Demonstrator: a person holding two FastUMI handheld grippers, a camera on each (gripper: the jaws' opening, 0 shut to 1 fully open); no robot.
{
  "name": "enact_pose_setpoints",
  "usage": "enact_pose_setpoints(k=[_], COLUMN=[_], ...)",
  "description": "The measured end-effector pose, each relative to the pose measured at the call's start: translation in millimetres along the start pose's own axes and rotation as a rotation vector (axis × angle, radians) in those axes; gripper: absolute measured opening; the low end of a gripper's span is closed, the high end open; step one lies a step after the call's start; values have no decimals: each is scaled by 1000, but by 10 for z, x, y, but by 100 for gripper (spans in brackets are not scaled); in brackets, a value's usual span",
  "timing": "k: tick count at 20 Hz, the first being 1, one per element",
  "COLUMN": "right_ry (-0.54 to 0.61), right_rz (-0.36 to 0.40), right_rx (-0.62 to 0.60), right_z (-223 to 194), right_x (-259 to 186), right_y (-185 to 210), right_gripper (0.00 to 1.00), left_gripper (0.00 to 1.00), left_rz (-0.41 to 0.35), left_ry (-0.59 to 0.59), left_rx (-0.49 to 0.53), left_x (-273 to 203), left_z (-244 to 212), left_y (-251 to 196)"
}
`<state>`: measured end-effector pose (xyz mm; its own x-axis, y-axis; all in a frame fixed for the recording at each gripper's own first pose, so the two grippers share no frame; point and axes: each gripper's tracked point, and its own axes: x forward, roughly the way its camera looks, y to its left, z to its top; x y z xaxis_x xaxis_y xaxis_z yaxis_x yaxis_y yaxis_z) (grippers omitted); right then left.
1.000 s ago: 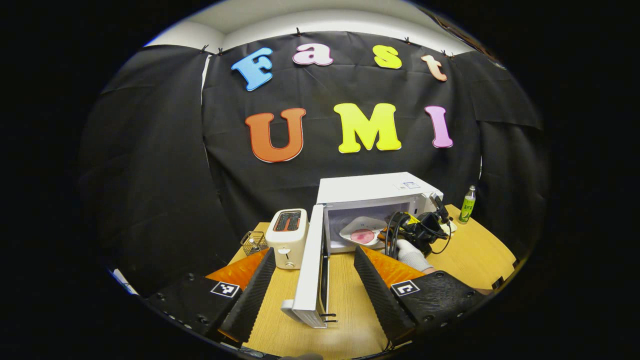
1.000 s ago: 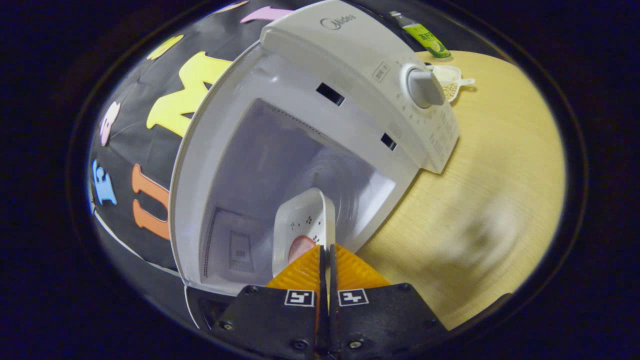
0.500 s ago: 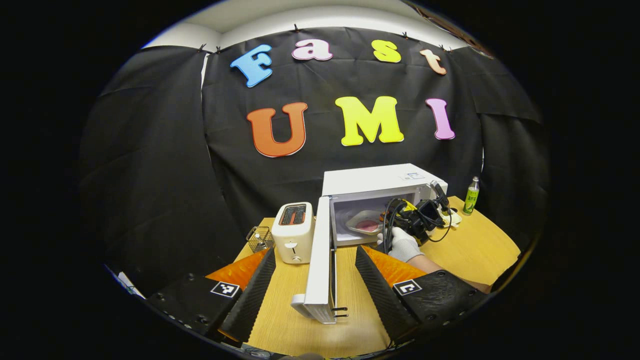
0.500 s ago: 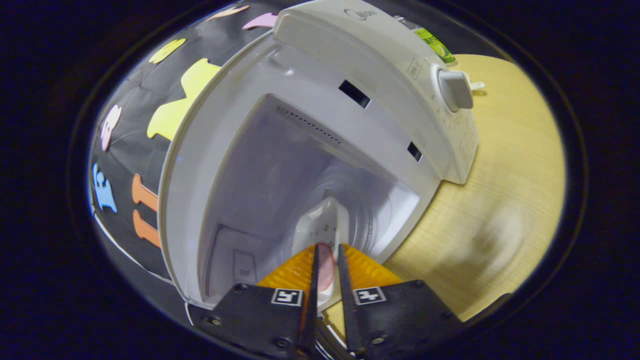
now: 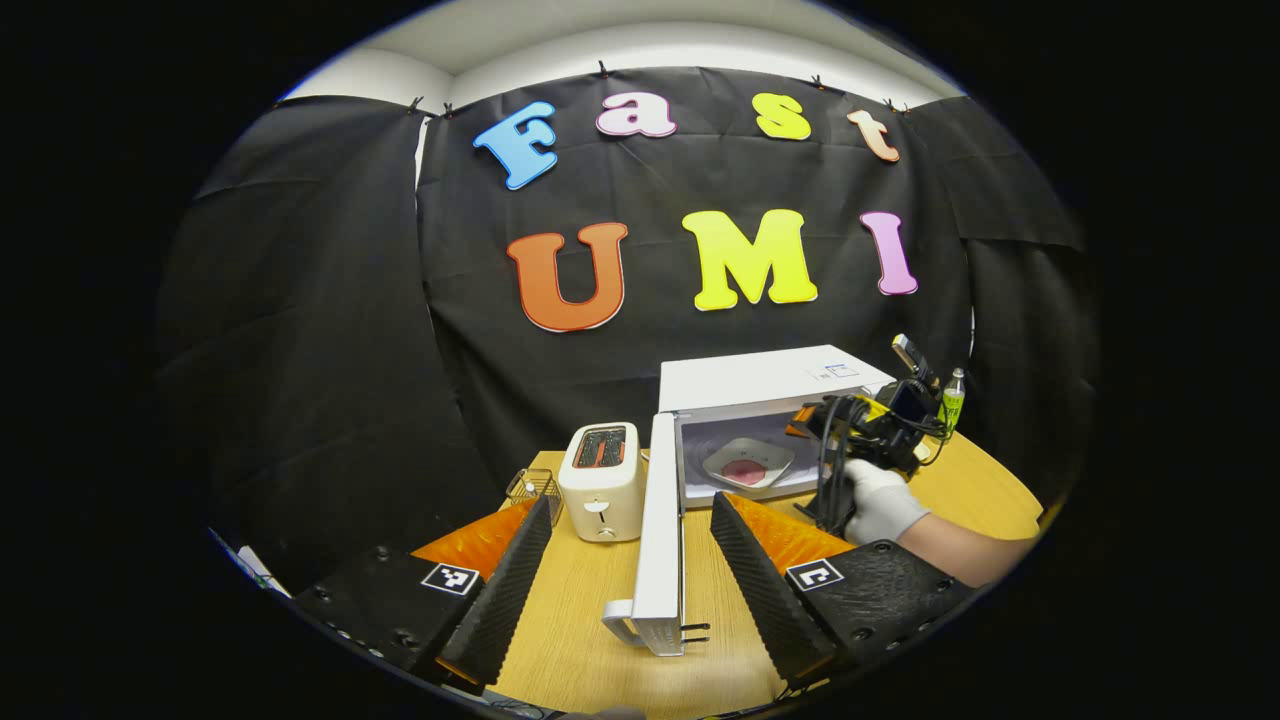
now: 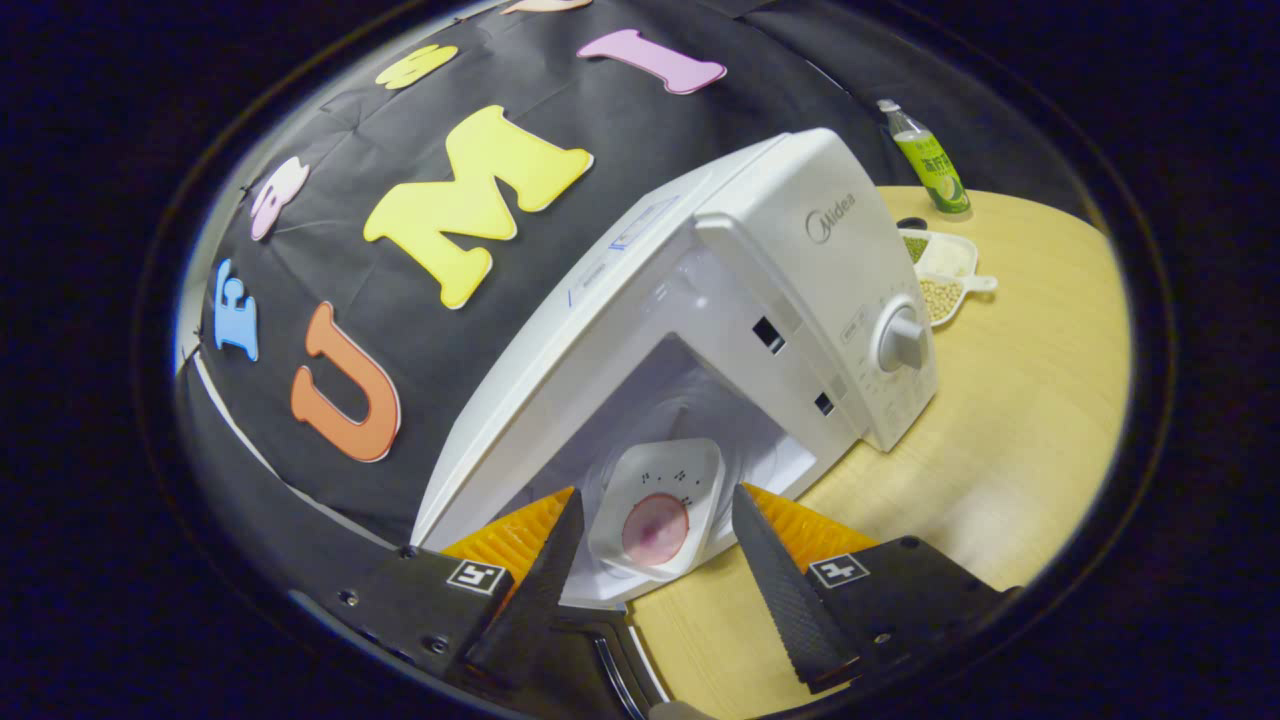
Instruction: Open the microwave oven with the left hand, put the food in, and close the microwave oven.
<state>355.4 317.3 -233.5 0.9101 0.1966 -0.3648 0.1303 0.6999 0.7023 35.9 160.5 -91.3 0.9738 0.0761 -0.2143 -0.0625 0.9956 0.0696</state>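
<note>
Microwave oven (image 5: 760, 380): standing on the wooden surface (image 5: 590, 640) with its cavity showing; in the right gripper view its control panel with a round knob (image 6: 900, 340) is facing the camera.
Door (image 5: 660, 540): swinging wide open, edge-on in the left gripper view, sitting between the left gripper's two fingers without touching either.
Food: a pink round piece (image 6: 655, 528) is lying on a white square plate (image 6: 690, 470) — the plate is resting inside the oven cavity.
Left gripper (image 5: 630, 560): its jaws are standing wide apart, holding nothing.
Right gripper (image 6: 650, 545): its jaws are spread wide and gripping nothing; the plate is showing between them, farther off inside the oven. In the left gripper view a gloved hand (image 5: 885, 505) is holding this gripper just in front of the oven's right side.
Beside the oven: a white toaster (image 5: 602, 480) and a small wire basket (image 5: 530, 487) are sitting to one side; a green bottle (image 6: 930, 160) and a white divided dish of beans (image 6: 945, 275) — to the other.
</note>
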Motion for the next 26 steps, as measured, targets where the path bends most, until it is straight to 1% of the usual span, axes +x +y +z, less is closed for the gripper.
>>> enact_pose_setpoints(k=[1,2,4,5,6,7,9,10,11,12,13,14,15,16,17,18,19,20,21,22,23,24,25,26], right_ry=[12,22,34,39,40,39,39,30,30,33,33,20,-5,-33,-62,-95,-135,-174,-204,-223,-247,-265,-284,-291], right_rz=[0,1,13,19,27,36,39,37,43,50,47,38,28,16,3,-9,-21,-26,-28,-29,-34,-39,-43,-43], right_rx=[-40,-90,-218,-281,-345,-388,-488,-529,-559,-591,-631,-670,-701,-735,-766,-788,-804,-819,-836,-847,-863,-881,-903,-917], right_z=[39,91,208,268,333,376,515,595,653,706,773,881,1020,1143,1265,1397,1535,1664,1759,1838,1902,1947,1988,1989], right_x=[-99,-203,-459,-586,-750,-891,-1183,-1324,-1462,-1592,-1733,-1856,-1987,-2099,-2201,-2304,-2408,-2504,-2589,-2668,-2726,-2786,-2840,-2884], right_y=[-25,-46,-75,-90,-113,-121,-198,-245,-278,-319,-413,-487,-544,-577,-615,-628,-625,-595,-573,-542,-519,-492,-455,-440], right_gripper=[96,87,89,100,100,90,90,100,91,100,91,90,91,100,100,100,100,91,91,100,92,92,92,91], left_gripper=[95,95,95,95,95,95,95,95,95,96,100,100,95,95,89,87,92,92,91,82,87,75,77,60], left_rz=[3,1,2,1,5,10,18,19,26,37,45,49,51,52,61,70,72,72,66,61,63,55,61,44], left_ry=[-5,-10,-22,-29,-33,-36,-40,-45,-45,-48,-48,-51,-52,-61,-68,-74,-83,-87,-92,-96,-103,-101,-99,-98], left_rx=[-1,-3,-12,-14,-16,-19,-24,-21,-15,-9,-9,-15,-24,-24,-13,-1,7,6,0,-2,0,2,0,-9], left_x=[5,3,-2,1,17,22,4,-6,-18,-15,-24,-34,-44,-48,-55,-64,-60,-55,-44,-29,-4,32,50,76], left_z=[21,32,56,74,76,81,69,55,42,32,9,5,-18,-23,-25,-21,-10,-12,7,34,49,40,30,24], left_y=[18,18,22,28,50,67,89,92,102,138,140,130,123,120,144,174,185,194,186,189,207,206,244,229])
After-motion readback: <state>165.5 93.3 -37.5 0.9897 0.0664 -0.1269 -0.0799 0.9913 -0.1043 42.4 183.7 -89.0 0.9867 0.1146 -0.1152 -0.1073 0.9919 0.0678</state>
